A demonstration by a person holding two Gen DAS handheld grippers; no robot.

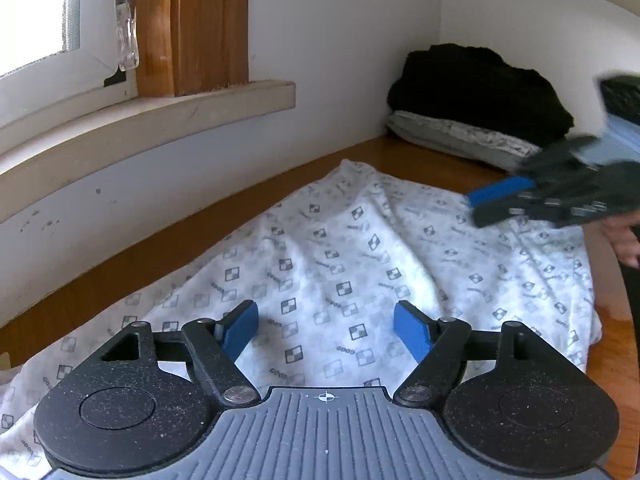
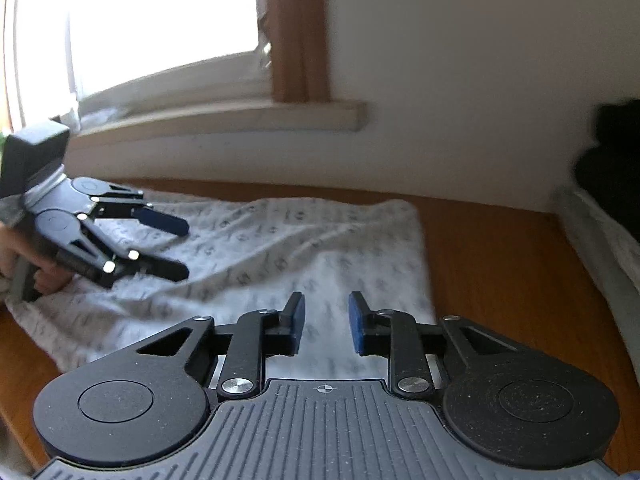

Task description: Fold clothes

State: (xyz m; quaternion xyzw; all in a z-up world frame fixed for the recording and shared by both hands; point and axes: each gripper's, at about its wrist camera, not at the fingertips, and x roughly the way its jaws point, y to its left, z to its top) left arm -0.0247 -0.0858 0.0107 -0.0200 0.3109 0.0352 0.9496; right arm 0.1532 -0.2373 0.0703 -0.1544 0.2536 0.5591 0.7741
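A white garment point(image 1: 360, 248) printed with small checkered squares lies spread and wrinkled on the wooden table point(image 1: 404, 152). My left gripper point(image 1: 326, 320) hovers just over its near part, jaws wide open, nothing between the blue pads. In the right wrist view this same gripper point(image 2: 184, 248) sits at the left over the garment point(image 2: 300, 240), held by a hand point(image 2: 24, 256). My right gripper point(image 2: 326, 312) hangs above the garment's right portion with a narrow gap between its pads and no cloth in it. From the left wrist view it point(image 1: 474, 210) appears blurred at the right edge.
A stack of folded clothes stands in the far right corner, a black piece point(image 1: 476, 88) on top of grey and white ones point(image 1: 460, 136). A wall and a window sill point(image 1: 160, 116) run along the table's far side. Bare wood point(image 2: 500, 260) shows right of the garment.
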